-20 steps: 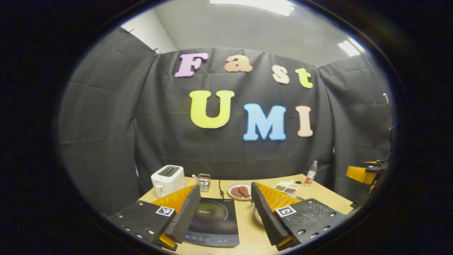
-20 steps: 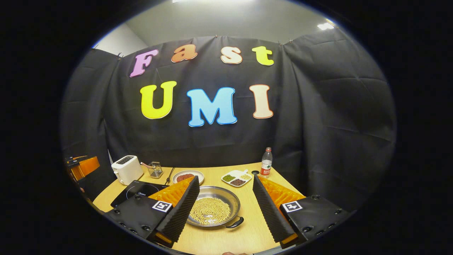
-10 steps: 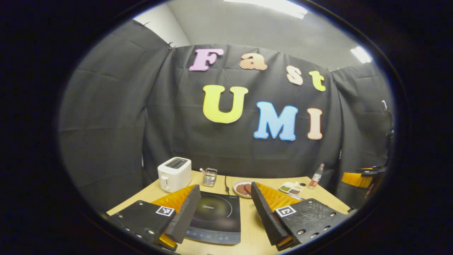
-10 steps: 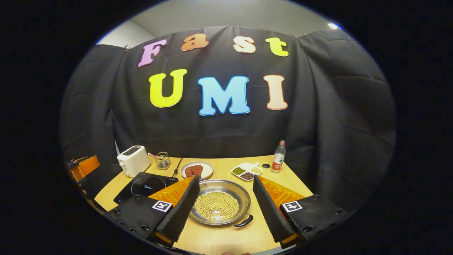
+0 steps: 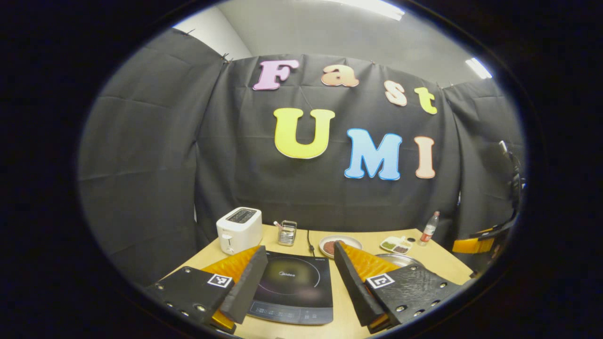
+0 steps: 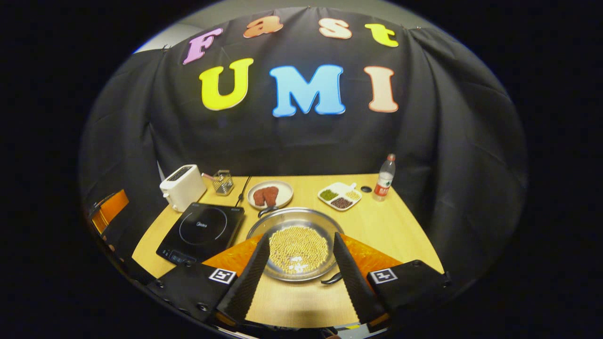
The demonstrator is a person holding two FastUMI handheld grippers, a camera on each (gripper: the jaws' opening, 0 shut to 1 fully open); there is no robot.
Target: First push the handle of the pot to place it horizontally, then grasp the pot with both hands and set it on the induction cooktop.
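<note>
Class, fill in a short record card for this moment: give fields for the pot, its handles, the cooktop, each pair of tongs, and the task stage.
pot: steel, holds yellow beans, on the table
handles: one at the near rim, one at the far rim, not horizontal
cooktop: black, bare, left of the pot
right tongs: open, above the pot's near part
left tongs: open, over the cooktop
task stage: handle not yet pushed

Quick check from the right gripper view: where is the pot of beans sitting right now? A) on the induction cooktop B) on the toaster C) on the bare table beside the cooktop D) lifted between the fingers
C: the pot rests on the table, right of the induction cooktop, untouched.
</note>
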